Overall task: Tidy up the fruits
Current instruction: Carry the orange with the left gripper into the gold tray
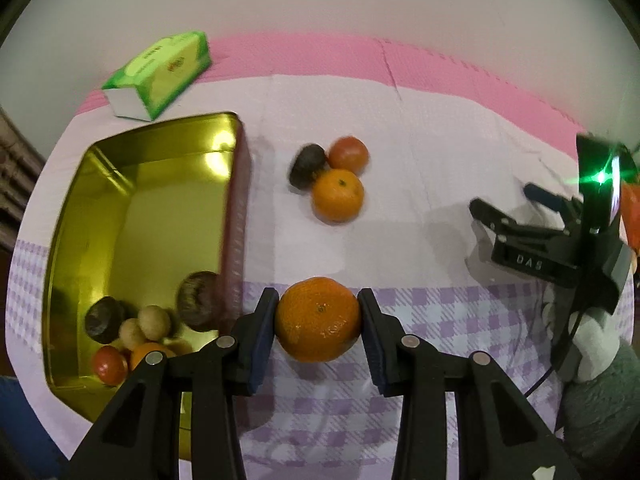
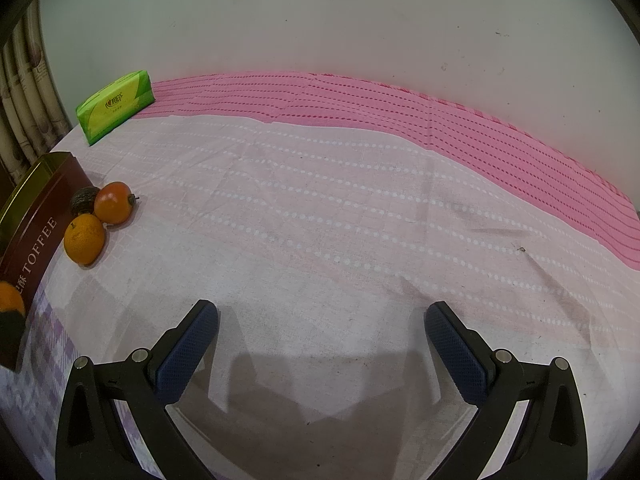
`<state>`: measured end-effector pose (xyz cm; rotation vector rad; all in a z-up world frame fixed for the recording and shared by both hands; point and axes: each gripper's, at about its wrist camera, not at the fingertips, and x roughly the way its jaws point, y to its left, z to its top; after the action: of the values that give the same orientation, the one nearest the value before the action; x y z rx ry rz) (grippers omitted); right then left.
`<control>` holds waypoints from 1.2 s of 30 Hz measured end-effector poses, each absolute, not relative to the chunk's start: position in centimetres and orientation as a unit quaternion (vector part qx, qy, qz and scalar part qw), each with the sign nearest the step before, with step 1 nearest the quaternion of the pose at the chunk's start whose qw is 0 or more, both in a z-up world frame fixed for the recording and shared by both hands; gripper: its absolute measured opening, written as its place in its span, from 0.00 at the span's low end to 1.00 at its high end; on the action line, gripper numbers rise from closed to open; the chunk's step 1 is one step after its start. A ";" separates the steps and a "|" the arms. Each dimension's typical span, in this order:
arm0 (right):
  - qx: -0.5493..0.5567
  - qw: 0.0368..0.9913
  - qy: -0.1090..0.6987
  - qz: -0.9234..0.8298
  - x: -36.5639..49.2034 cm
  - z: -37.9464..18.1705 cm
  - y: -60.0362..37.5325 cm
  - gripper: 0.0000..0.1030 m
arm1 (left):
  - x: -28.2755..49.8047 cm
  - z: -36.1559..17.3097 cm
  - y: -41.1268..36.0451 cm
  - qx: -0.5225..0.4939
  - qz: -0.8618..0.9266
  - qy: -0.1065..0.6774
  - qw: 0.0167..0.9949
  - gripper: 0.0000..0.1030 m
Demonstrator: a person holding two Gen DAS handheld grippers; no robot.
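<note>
Orange clamped in left gripper, unseen from right wrist; right gripper spread, empty

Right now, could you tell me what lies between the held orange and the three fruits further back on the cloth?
Only bare cloth separates the orange in the left gripper from the three fruits, as the left wrist view shows.

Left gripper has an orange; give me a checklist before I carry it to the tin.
1. Left gripper pads on both sides of the held orange: ok.
2. Orange centred between the pads: ok.
3. Gold tin open, bare floor showing: ok.
4. Right gripper open, empty, away from the tin: ok.
5. Orange lifted clear of the tablecloth: cannot tell.
6. Loose fruit left: orange, tomato, dark fruit: ok.
</note>
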<state>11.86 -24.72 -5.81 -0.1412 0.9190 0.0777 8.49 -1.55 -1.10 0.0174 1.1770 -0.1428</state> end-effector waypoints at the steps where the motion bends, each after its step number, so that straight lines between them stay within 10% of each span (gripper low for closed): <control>1: -0.068 0.893 0.443 0.037 11.9 -5.8 -24.7 1.00 | 8.5 -0.8 -1.1 0.006 -0.064 0.552 0.831 0.35; 36: -0.068 0.893 0.443 0.037 11.9 -5.7 -24.7 1.00 | 6.2 -1.2 10.7 -0.043 0.015 0.557 0.829 0.35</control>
<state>11.87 -24.71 -5.71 -0.1411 0.9194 0.0772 6.22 10.70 -1.22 -0.0921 1.1827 0.0328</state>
